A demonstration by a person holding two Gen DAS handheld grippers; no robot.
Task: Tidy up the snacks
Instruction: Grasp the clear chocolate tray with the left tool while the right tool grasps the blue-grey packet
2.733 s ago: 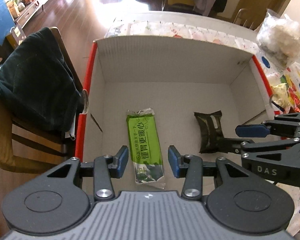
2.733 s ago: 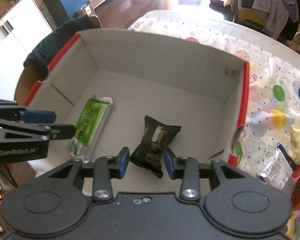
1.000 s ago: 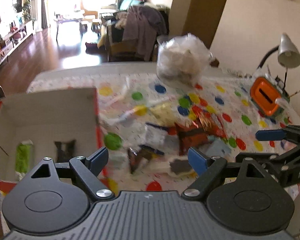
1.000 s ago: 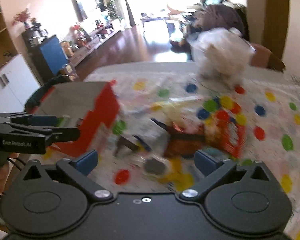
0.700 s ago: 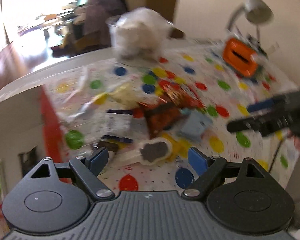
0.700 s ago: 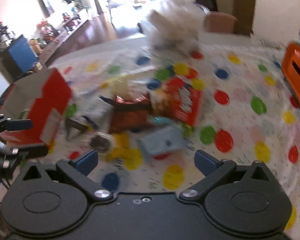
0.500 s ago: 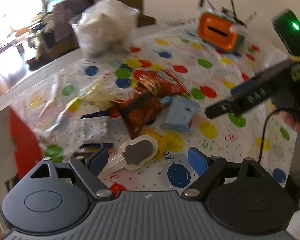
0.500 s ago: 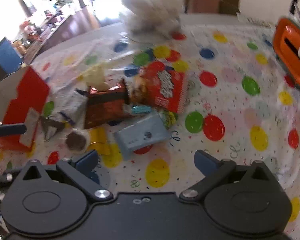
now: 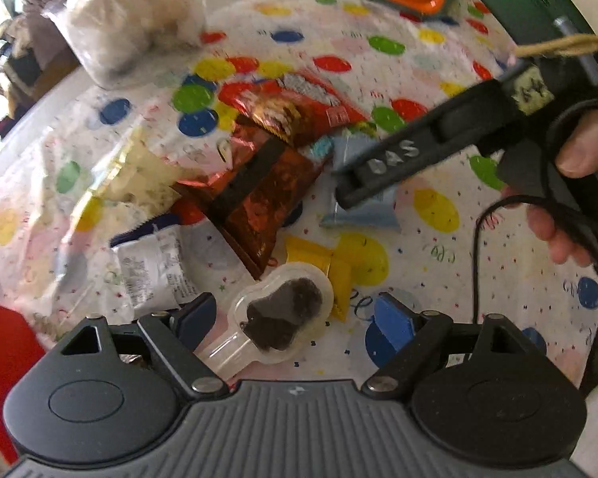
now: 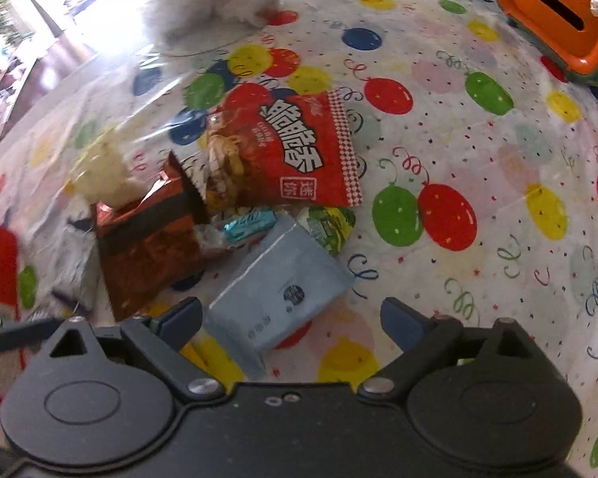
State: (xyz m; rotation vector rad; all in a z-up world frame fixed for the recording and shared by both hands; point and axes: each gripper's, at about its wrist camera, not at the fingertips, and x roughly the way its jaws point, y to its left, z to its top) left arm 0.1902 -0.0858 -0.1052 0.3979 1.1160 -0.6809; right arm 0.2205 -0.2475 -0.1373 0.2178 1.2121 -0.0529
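Balloon-print tablecloth (image 10: 478, 183) lies scattered with snack packets (image 10: 299, 147).

both wrist views look steeply down, close over the shared snack pile (image 9: 259, 183) on the tablecloth (image 10: 478, 279).

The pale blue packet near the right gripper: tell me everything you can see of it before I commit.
The pale blue packet is a flat, matte pouch, roughly rectangular, with a small dark round emblem and faint print on its face. It lies flat on the balloon-print tablecloth, turned diagonally, one corner toward the camera. Its far edge meets a green-and-yellow wrapper and a teal foil candy. The right gripper is open, its jaws having just been closing, straddling the packet's near end; no contact shows.
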